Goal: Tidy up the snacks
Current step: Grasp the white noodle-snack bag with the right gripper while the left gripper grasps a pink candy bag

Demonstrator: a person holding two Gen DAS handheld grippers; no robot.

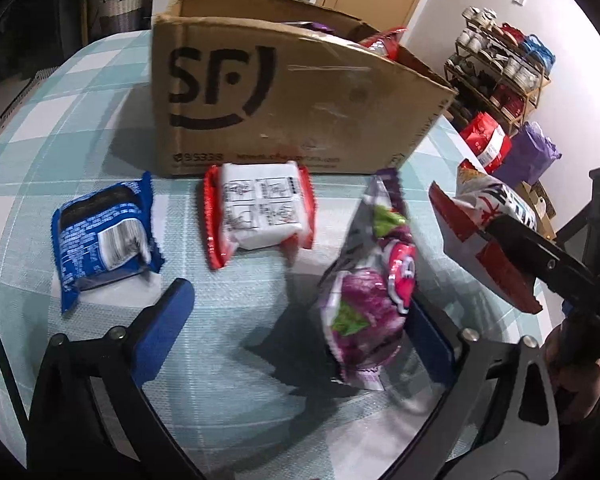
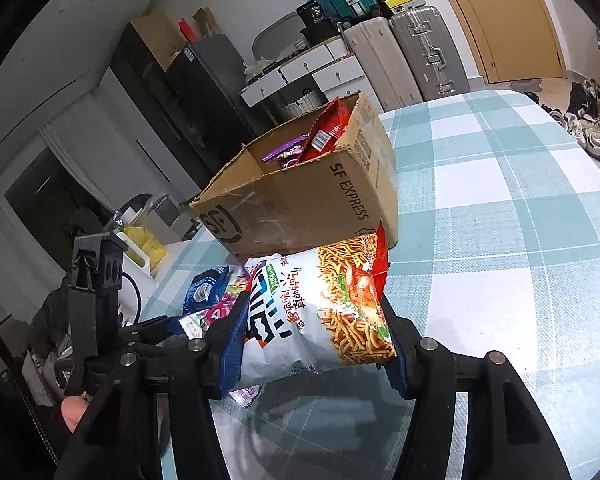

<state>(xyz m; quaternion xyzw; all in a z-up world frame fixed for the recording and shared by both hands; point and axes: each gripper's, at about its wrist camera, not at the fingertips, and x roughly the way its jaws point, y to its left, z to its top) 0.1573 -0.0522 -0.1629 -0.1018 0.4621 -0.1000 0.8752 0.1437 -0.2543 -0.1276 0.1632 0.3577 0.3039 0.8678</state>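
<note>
Gripping a white noodle-snack bag (image 2: 320, 312) across its width, the right gripper (image 2: 316, 344) is clenched on it, both blue pads pressed into the bag's sides, and the bag hangs clear above the checked tablecloth (image 2: 520, 200). The cardboard box (image 2: 300, 200) stands straight ahead of this gripper and a little to its left, its open top already showing red and purple packets. The bag's long axis points forward toward the box's near wall, so I judge the coming move needs a lift over that rim before any release.

The left gripper (image 1: 300, 320) stands spread wide; a purple candy bag (image 1: 372, 280) rests against its right pad (image 1: 432, 344) only, with the left pad (image 1: 168, 320) well apart from it, so it is not gripped. Ahead of it lie a blue packet (image 1: 104, 240) to the left and a red-and-white packet (image 1: 260, 208) just before the box. To the right of the box the table is bare, giving open room.
</note>
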